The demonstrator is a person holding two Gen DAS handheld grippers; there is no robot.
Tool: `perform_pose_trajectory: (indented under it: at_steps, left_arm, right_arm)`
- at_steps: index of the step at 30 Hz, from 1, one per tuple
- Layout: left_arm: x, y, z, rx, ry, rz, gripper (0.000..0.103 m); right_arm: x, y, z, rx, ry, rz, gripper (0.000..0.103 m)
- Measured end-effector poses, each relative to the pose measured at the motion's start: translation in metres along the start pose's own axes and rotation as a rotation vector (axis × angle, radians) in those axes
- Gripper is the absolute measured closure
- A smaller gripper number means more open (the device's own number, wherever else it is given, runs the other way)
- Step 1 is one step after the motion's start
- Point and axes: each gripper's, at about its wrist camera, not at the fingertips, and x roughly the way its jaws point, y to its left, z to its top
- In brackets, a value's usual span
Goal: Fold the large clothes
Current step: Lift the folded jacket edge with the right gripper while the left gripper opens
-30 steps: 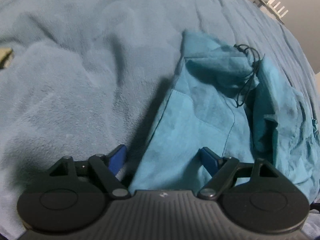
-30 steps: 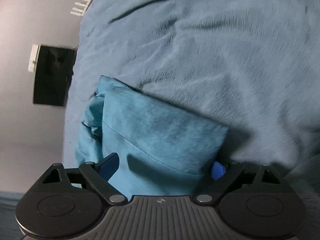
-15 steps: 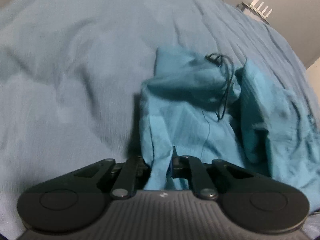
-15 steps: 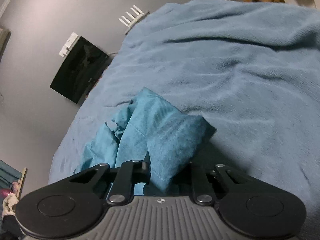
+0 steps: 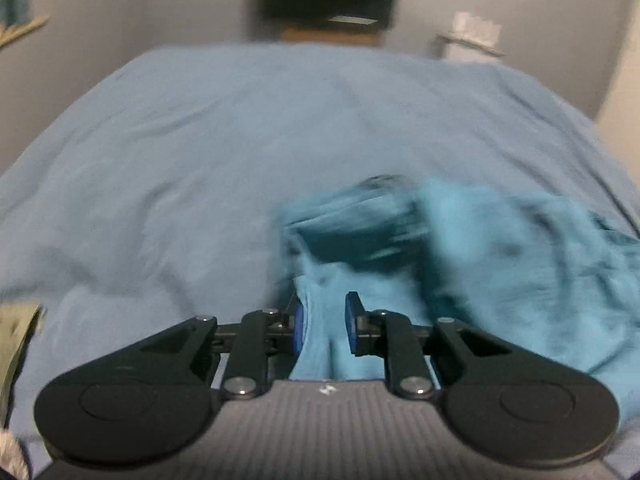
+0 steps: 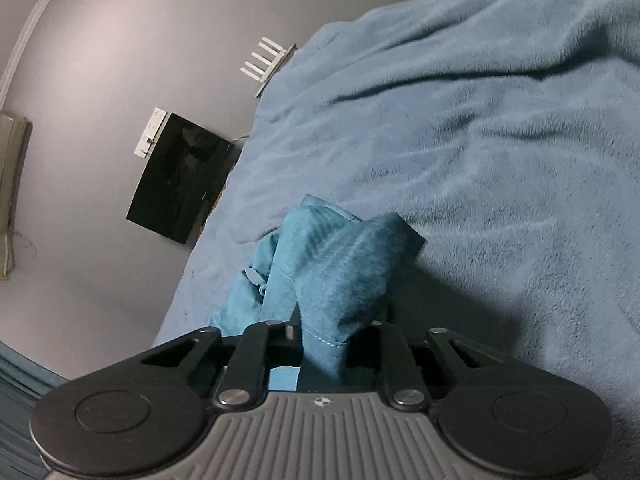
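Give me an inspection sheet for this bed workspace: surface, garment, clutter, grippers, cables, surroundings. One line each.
Surface: light blue fleece blanket, rumpled, covering the bed.
Job's things: teal garment, bunched and creased, not laid flat; blurred in the left wrist view.
Clutter: a pale object at the blanket's left edge, too blurred to identify.
Grippers: left gripper shut on a fold of the garment; right gripper shut on another fold.
Cables: thin wires hang from a grey wall fixture.
Surroundings: grey wall, black panel, white pronged device beside the bed.
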Motion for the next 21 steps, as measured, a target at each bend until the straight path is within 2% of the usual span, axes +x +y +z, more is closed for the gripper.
perform_pose_trajectory:
  at_steps: [1, 3, 5, 7, 8, 10, 11, 12, 14, 16, 19, 21]
  left_arm:
    - [-0.004, -0.018, 0.003, 0.035, -0.019, 0.005, 0.075]
    - [-0.010, -0.050, 0.007, 0.088, -0.052, 0.016, 0.074]
    - [-0.021, -0.077, 0.010, 0.147, -0.092, 0.037, 0.073]
    - [-0.033, -0.090, 0.015, 0.139, -0.124, 0.046, 0.071]
    - [-0.042, -0.093, 0.018, 0.126, -0.153, 0.064, 0.061]
    - [-0.061, -0.093, 0.024, 0.124, -0.223, 0.118, 0.055]
    - [-0.070, -0.096, 0.025, 0.125, -0.252, 0.131, 0.047]
    - [-0.077, -0.097, 0.027, 0.120, -0.267, 0.113, 0.043]
    - [-0.079, -0.103, 0.028, 0.124, -0.239, 0.019, 0.037]
    - [-0.061, -0.118, 0.022, 0.132, -0.158, -0.092, 0.037]
    - [-0.016, -0.145, 0.002, 0.144, -0.075, -0.213, 0.037]
    - [0.015, -0.161, -0.015, 0.149, 0.022, -0.248, 0.037]
  right_arm:
    - [0.006, -0.003, 0.000, 0.009, 0.012, -0.012, 0.062]
    - [0.017, -0.012, 0.004, 0.039, 0.047, -0.028, 0.055]
    - [0.026, -0.018, 0.000, 0.062, 0.071, -0.031, 0.054]
    - [0.032, -0.021, -0.005, 0.076, 0.089, -0.029, 0.055]
    - [0.034, -0.021, -0.005, 0.070, 0.089, -0.028, 0.055]
    - [0.037, -0.018, -0.006, 0.048, 0.094, -0.035, 0.055]
    - [0.038, -0.018, -0.007, 0.042, 0.094, -0.036, 0.056]
    - [0.039, -0.017, -0.007, 0.032, 0.091, -0.038, 0.060]
    - [0.040, -0.016, -0.005, 0.014, 0.083, -0.038, 0.067]
    - [0.039, -0.012, -0.006, -0.003, 0.073, -0.033, 0.077]
    - [0.037, -0.008, -0.007, -0.031, 0.059, -0.022, 0.081]
    - [0.035, -0.004, -0.008, -0.051, 0.052, -0.014, 0.083]
